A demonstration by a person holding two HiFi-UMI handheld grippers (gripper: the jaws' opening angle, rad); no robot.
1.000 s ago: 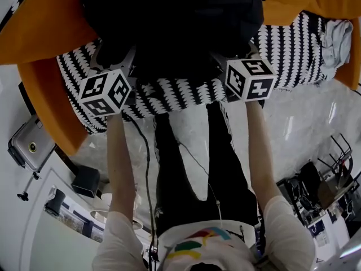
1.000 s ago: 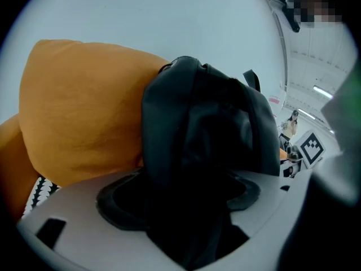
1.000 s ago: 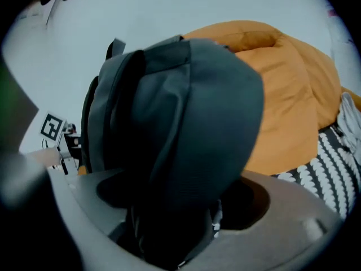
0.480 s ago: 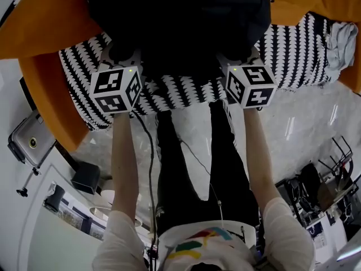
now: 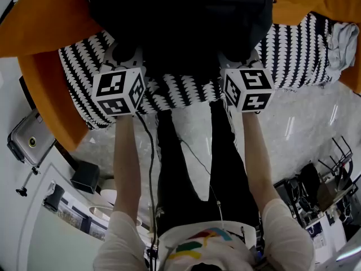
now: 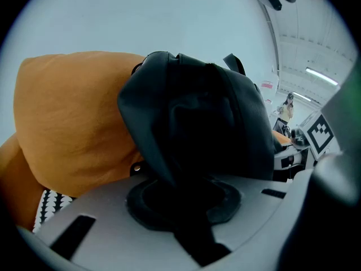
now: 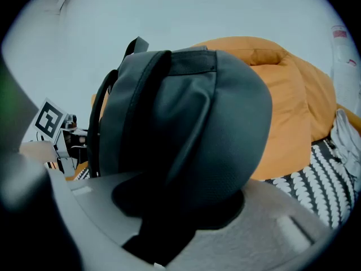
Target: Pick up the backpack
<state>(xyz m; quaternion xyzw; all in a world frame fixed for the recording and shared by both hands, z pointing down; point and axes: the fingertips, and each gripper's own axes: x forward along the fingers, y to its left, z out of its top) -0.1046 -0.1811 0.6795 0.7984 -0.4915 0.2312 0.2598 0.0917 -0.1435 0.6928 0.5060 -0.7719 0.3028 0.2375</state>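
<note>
You're looking at a backpack (image 7: 192, 123) w/ matt black synthetic skin, running smooth in parts and fine-pebbled in others. Orange cushion (image 6: 67, 123) is showing soft, slightly napped cloth, no sheen. B/w patterned cover (image 5: 293, 49) is reading as matt woven fabric. Floor (image 5: 304, 117) is gleaming: polished, stone-look, catching light streaks.

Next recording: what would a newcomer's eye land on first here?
A bulky black fabric backpack fills the top centre, lying against a big orange cushion on a black-and-white patterned cover. The left gripper and right gripper flank it, their jaws having just been closing on its fabric.
</note>
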